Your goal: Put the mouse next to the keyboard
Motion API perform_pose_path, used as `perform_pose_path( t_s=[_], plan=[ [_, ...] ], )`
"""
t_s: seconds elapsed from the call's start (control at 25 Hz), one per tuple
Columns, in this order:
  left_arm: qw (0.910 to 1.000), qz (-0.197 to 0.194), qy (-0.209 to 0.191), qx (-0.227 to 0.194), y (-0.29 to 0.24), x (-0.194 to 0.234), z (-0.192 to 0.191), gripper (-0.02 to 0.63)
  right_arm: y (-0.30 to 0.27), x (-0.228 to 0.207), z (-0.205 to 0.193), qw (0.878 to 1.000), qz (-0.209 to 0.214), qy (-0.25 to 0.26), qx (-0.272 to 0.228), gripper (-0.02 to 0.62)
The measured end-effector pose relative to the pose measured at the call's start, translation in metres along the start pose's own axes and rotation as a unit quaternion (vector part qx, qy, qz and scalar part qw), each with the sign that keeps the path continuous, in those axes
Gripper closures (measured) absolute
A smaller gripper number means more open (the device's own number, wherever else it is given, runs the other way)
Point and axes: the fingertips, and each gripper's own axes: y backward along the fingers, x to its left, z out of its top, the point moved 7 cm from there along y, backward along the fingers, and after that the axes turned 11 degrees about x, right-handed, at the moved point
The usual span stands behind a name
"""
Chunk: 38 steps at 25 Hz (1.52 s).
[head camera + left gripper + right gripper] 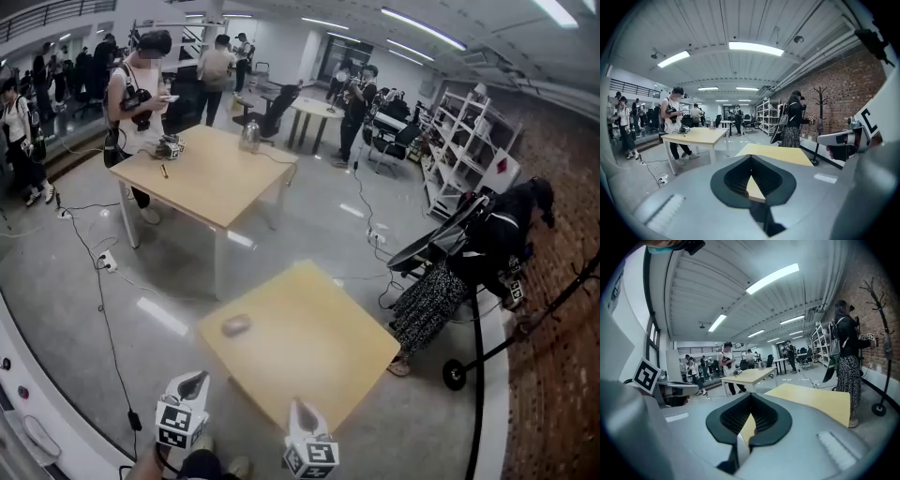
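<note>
Pre-grasp, nothing picked up. Left gripper [192,382] and right gripper [300,411] both pinched closed, empty. Mouse [236,325] lies at the table's [323,352] 9 o'clock corner; no keyboard visible. Next: open jaws, reach.

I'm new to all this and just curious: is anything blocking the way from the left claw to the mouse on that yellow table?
Nothing visible does. The left claw is shut and empty just off the near edge of the table, and only bare tabletop lies between it and the mouse.
</note>
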Motion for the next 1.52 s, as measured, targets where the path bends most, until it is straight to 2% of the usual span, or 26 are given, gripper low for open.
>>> perform_pose_path(
  t_s=[0.36, 0.64, 1.12, 1.28, 1.52],
  plan=[
    [1.0, 0.005, 0.008, 0.001, 0.002, -0.01, -0.003, 0.606, 0.002, -0.003, -0.004, 1.0, 0.009, 0.012, 0.009, 0.581],
    [0.9999, 0.004, 0.007, 0.009, -0.014, 0.002, -0.006, 0.606, -0.016, -0.006, -0.005, 1.0, 0.007, 0.006, 0.015, 0.581],
    [0.9972, -0.049, -0.031, 0.046, -0.082, 0.036, 0.01, 0.606, -0.068, -0.008, 0.009, 0.999, -0.042, -0.028, 0.018, 0.581],
    [0.9939, -0.07, -0.046, 0.071, -0.111, 0.043, 0.004, 0.606, -0.088, -0.011, 0.001, 0.997, -0.054, -0.053, 0.011, 0.581],
    [0.9903, -0.095, -0.053, 0.087, -0.153, 0.047, -0.004, 0.606, -0.115, -0.023, -0.007, 0.995, -0.073, -0.07, 0.025, 0.581]
  ],
)
